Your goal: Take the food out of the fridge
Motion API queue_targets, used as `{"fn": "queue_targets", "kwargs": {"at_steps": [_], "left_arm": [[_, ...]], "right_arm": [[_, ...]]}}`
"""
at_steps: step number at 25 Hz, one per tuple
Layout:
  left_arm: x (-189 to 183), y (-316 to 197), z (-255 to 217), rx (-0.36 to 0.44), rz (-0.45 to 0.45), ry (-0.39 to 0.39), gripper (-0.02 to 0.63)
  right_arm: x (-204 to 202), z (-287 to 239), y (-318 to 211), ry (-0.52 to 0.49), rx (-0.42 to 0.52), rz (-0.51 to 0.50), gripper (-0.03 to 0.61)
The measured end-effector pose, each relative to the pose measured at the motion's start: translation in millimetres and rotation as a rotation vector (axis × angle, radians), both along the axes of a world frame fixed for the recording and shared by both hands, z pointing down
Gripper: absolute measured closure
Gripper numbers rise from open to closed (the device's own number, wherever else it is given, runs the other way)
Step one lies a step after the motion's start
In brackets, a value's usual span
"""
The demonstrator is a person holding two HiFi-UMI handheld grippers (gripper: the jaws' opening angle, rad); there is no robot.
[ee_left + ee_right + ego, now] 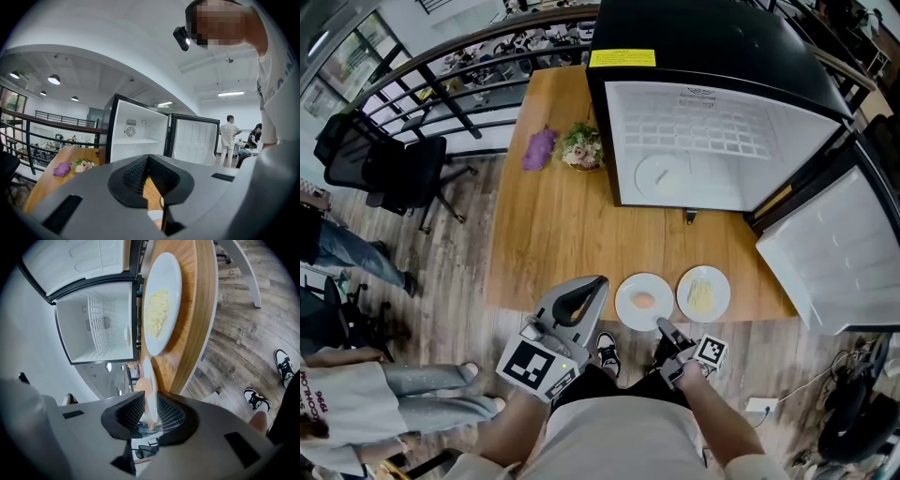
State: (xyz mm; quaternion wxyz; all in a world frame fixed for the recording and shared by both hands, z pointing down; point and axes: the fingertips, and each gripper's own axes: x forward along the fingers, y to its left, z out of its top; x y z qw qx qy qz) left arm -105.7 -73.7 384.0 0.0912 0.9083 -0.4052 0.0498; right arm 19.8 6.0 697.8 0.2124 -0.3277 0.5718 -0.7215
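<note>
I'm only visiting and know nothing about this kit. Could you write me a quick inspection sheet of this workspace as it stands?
Surface: wooden table, level.
Job's things: black fridge with its door open, no food seen inside; plate with pink food and plate with yellow food side by side at the table's near edge.
Clutter: purple cloth and flower bunch beside the fridge.
Grippers: left gripper has its jaws together and is empty; right gripper has its jaws apart around the rim of the plate with pink food.
Cables: white cable to a socket strip on the floor.
Surroundings: office chair, railing, bystanders.
</note>
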Motion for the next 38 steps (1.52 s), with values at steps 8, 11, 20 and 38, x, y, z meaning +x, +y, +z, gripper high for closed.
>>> {"fn": "queue_targets", "kwargs": {"at_steps": [8, 11, 20, 38], "left_arm": [[3.6, -0.8, 0.5, -0.001, 0.008, 0.002, 0.609], [2.1, -1.5, 1.3, -0.002, 0.005, 0.001, 0.609], [5.9, -2.9, 1.2, 0.000, 0.012, 0.003, 0.609], [20.0, -1.8, -4.5, 0.014, 0.036, 0.022, 0.609]], "right_arm": [[-0.4, 5.4, 6.5, 0.006, -0.046, -0.004, 0.502], [-1.1, 7.6, 7.9, 0.004, -0.044, -0.008, 0.502], [1.3, 10.6, 12.9, 0.023, -0.041, -0.054, 0.453], [20.4, -133.6, 0.3, 0.383, 0.398, -0.141, 0.558]]}}
